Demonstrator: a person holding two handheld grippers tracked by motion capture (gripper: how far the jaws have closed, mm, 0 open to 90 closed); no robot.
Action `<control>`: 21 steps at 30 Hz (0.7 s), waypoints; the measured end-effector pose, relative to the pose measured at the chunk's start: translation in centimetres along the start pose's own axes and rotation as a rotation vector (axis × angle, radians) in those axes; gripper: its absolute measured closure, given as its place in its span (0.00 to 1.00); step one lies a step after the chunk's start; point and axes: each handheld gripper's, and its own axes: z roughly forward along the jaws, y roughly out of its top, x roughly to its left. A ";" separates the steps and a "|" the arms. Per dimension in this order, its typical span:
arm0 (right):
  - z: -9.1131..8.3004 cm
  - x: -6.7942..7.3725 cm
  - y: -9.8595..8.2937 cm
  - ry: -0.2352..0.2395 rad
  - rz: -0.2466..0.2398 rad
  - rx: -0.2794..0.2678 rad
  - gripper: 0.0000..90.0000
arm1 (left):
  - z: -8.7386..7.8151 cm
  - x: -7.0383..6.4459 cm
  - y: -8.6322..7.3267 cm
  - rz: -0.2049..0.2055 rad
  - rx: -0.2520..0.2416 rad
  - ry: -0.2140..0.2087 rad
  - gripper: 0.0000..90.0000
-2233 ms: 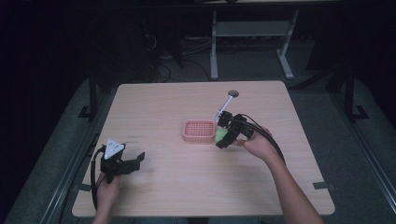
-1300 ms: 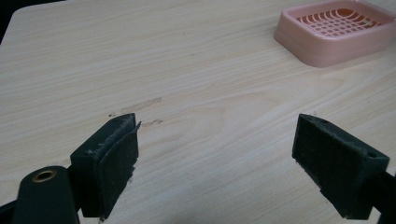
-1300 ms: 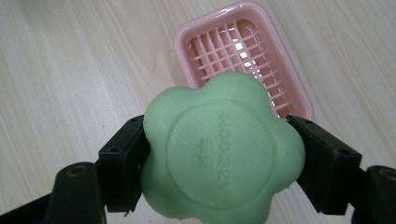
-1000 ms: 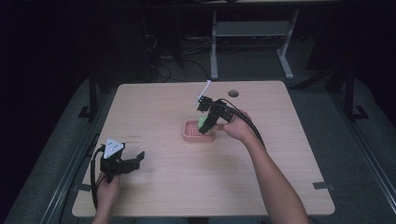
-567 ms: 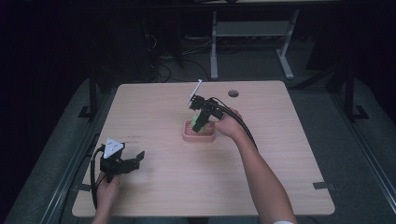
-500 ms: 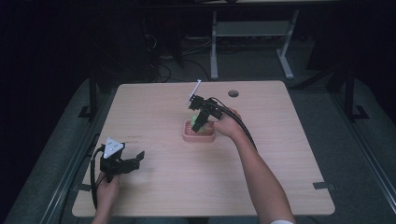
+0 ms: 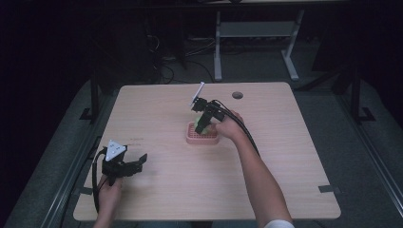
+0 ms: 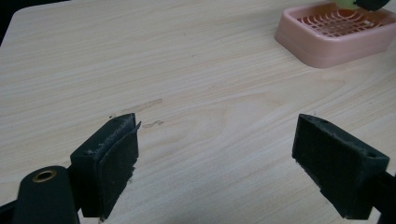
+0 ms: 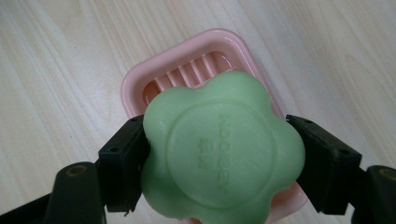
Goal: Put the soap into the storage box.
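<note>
- Right gripper (image 9: 219, 154): jaws clamped on opposite lobes of the green soap (image 9: 219, 163), flat embossed face turned toward the gripper's own camera.
- Green soap: flower-shaped bar with rounded lobes, held between the jaws and directly above the pink soap dish (image 9: 187, 70); whether the bar touches the dish cannot be told.
- In the high view, right gripper (image 7: 201, 124) tilted down over the pink soap dish (image 7: 203, 137), near the middle of the table (image 7: 285, 190).
- Pink soap dish: rounded rectangular tray with a slotted floor, lying beyond and below the jaws, open side up.
- Handling, as a judgement: bar probably stiff and fairly light, with a smooth waxy skin likely to slide under a weak pinch; dents or scuffs likely under a hard one.
- Best hold, as a judgement: across two opposite lobes or in the notches between lobes, pads flat on the rim, as shown here.
- Writing: raised letters across the centre of the bar, seen upside down and too soft to read with confidence; a smaller mark under them, also illegible.
- Left gripper (image 8: 215, 163): jaws wide apart, nothing between them, low over bare wood, with the pink soap dish (image 8: 336, 37) well ahead and to the far right of its jaws.
- In the high view, left gripper (image 7: 124, 165) well apart from the dish, near the table's near-left edge.
</note>
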 end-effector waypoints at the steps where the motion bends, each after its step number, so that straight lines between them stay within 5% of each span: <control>1: 0.1 0.0 0.0 -0.003 -0.002 0.005 0.28 | 0.0 0.0 0.0 -0.006 0.000 -0.001 0.16; 21: 1.7 -0.3 0.0 0.005 0.026 0.030 0.28 | 0.0 0.0 0.0 -0.001 0.002 -0.001 0.16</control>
